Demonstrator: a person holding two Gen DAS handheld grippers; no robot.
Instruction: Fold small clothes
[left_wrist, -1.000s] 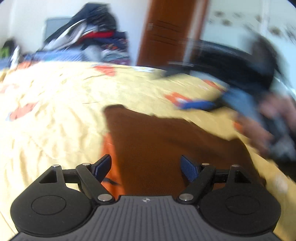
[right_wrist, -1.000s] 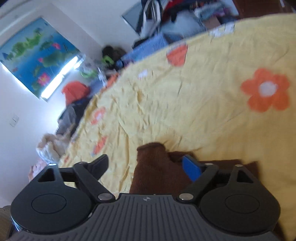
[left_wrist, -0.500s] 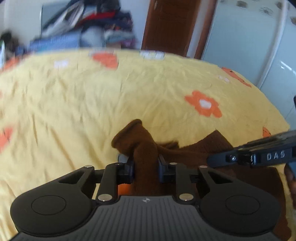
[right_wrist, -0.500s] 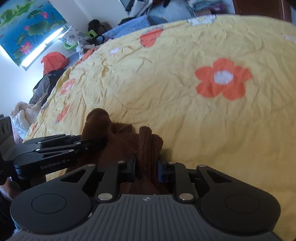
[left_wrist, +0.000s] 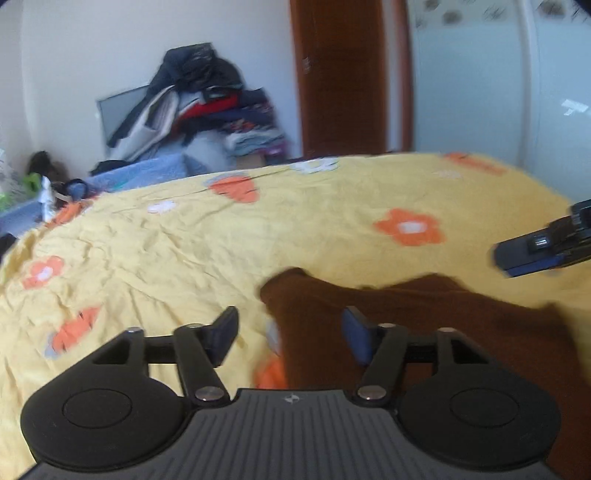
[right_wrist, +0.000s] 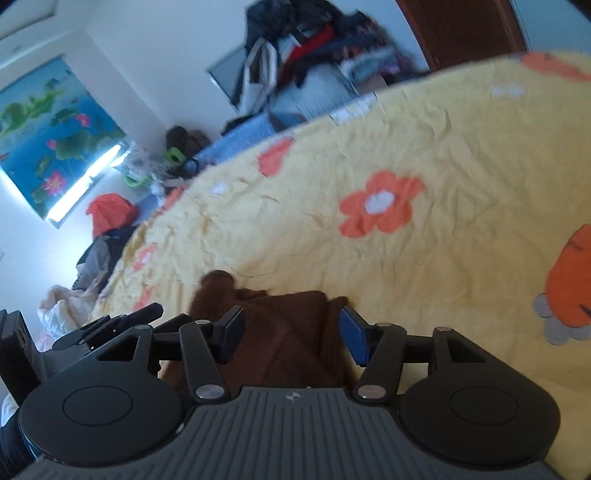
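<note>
**Both claws open, brown garment released onto yellow sheet**

Plenty of open yellow sheet (left_wrist: 192, 251) far of the brown garment (left_wrist: 424, 317) and to its left, wrinkled and printed with orange flowers. Bed edge curving away at the far side, with a heap of clothes (left_wrist: 207, 110) against the wall beyond it and a brown door (left_wrist: 340, 77) further right. In the right wrist view, a wide stretch of bare sheet (right_wrist: 443, 155) to the right and far, with a lotus picture (right_wrist: 48, 140) on the wall at far left.

Left claw (left_wrist: 290, 334) spread wide, gripping nothing; left finger over bare sheet, right blue pad (left_wrist: 354, 334) over the brown garment, contact unclear through blur. Garment's far left corner poking out just beyond the fingers, the rest spreading right and near. Right claw's blue tip (left_wrist: 532, 254) visible at the right edge, above the sheet and apart from the garment.

Right claw (right_wrist: 291, 336) likewise wide open and holding nothing, the garment (right_wrist: 280, 332) lying rumpled between and just far of its fingers. Left claw (right_wrist: 110, 325) close at its left.

Half a second ago both claws pinched raised folds of this garment; now both released, and the cloth dropped lower on the sheet.
</note>
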